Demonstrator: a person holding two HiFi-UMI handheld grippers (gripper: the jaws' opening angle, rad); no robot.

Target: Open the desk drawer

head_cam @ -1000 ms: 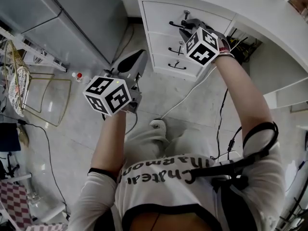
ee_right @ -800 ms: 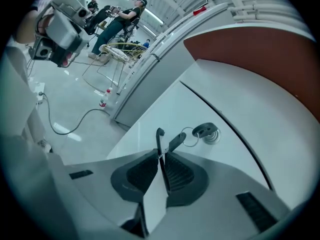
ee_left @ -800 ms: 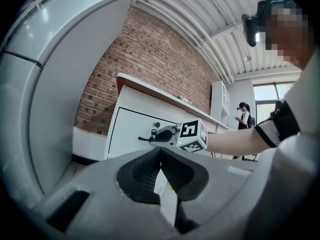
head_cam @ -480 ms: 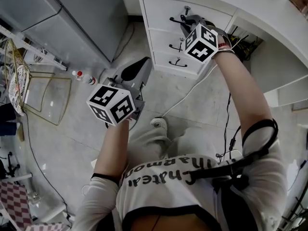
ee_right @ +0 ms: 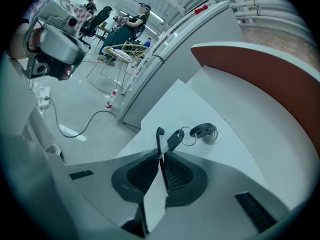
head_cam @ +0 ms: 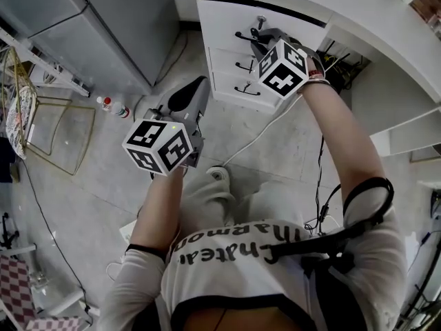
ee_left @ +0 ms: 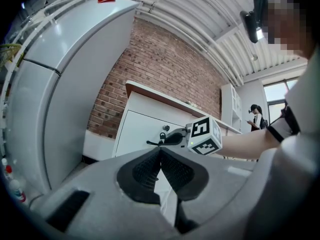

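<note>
Since the white top drawer front [head_cam: 224, 25] is a stiff flat panel, its thin black metal bar handle [ee_right: 159, 134] is the only hold. My right gripper [ee_right: 161, 155] is pinched shut on that bar, just beside the key and ring [ee_right: 205, 131] hanging in the lock; I must not snag them. A dark gap runs along the drawer's upper edge under the white desk top [head_cam: 358, 9], so I judge it a little way out. I expect a light, rigid box on runners. Pull straight; the smooth bar could slip.

The two lower drawers [head_cam: 234, 81] look closed. My left gripper [ee_left: 160, 153] is pressed together on nothing, in the air, well apart from the desk.

A white cable [head_cam: 256, 138] trails across the pale stone floor [head_cam: 275, 157]. A grey fridge [head_cam: 89, 19] stands left of the desk, with a red brick wall [ee_left: 150, 59] behind.
</note>
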